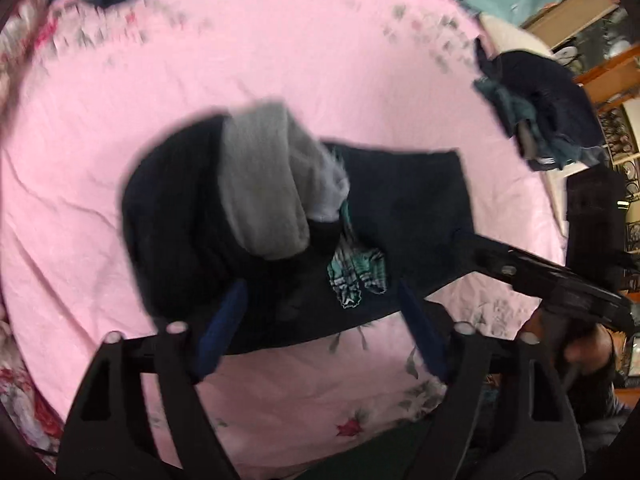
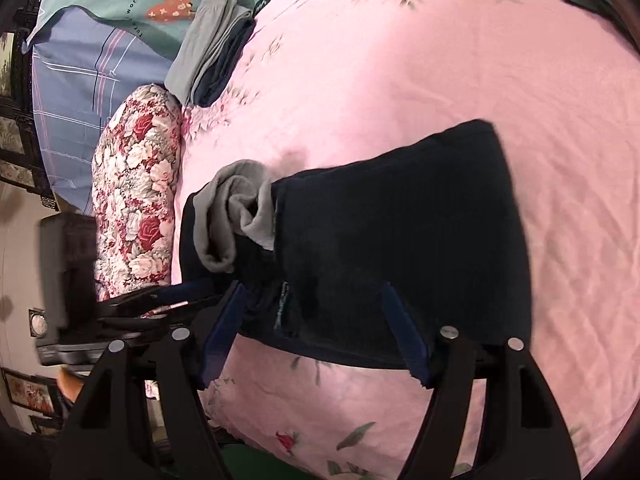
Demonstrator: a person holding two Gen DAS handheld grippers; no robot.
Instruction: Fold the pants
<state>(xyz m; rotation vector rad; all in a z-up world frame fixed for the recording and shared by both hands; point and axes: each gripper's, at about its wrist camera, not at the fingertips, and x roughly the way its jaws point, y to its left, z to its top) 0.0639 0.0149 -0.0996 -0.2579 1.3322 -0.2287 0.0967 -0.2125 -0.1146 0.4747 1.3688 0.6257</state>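
Dark navy pants with a grey lining turned out at one end lie bunched on the pink bedsheet. A teal plaid tag shows on them. My left gripper is open, its blue pads either side of the pants' near edge. My right gripper is open over the near edge of the pants; the grey lining shows at their left. The right gripper also shows in the left wrist view, at the pants' right edge.
A dark crumpled garment lies at the sheet's far right. A floral pillow, folded grey and navy clothes, and blue and teal bedding lie to the left. Shelves stand beyond the bed.
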